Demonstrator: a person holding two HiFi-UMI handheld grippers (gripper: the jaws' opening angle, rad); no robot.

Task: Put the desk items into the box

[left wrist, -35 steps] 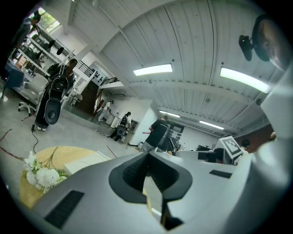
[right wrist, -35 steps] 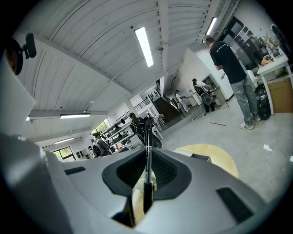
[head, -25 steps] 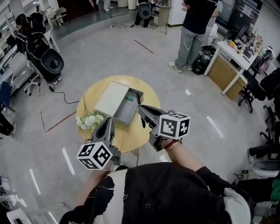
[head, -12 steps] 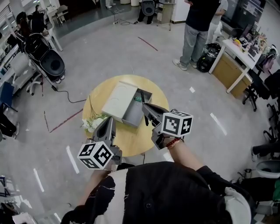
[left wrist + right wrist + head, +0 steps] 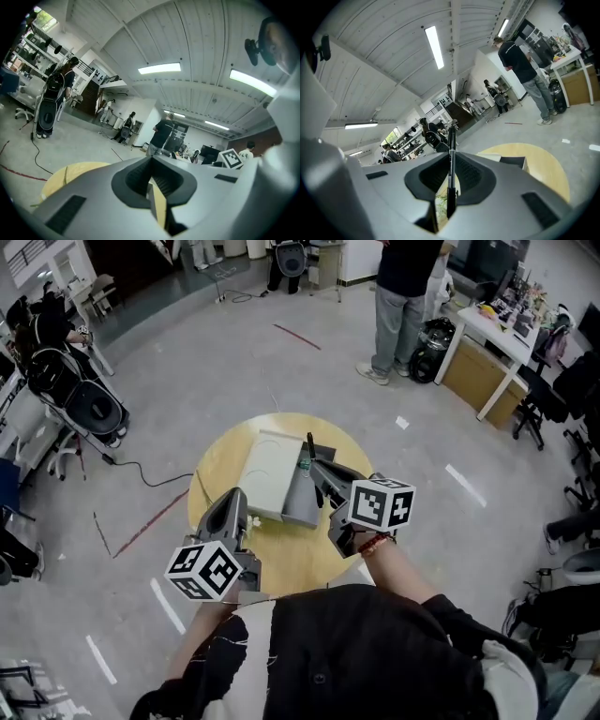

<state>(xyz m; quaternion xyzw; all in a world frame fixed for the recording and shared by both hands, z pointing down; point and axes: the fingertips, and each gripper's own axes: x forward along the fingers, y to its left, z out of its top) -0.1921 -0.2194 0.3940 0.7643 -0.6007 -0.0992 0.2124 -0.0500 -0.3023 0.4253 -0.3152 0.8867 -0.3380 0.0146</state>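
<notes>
Recording the right gripper (image 5: pixel 317 471) first: in the right gripper view its jaws are closed to a narrow gap on a slim black pen (image 5: pixel 450 187), which stands upright between the pads and sticks out past the jaw tips. From the head view we see the same pen (image 5: pixel 309 448) over the far right end of a pale grey rectangular box (image 5: pixel 302 507). We cannot tell whether it touches the box. The box lies near the middle of a round yellow wooden table (image 5: pixel 225 460), with its flat lid (image 5: pixel 268 471) folded open to the left and the darker compartment on the right. The left gripper (image 5: pixel 234 495) is at the near left of the table, just beside the lid's near edge and apart from it. In the left gripper view we see its jaws (image 5: pixel 151 159) drawn together with nothing between them, only a sliver of the yellow tabletop showing below the tips. Both grippers point away from us toward the far side of the table. A standing person in dark top and jeans (image 5: pixel 401 306) is on the grey floor well beyond the table, far right.
</notes>
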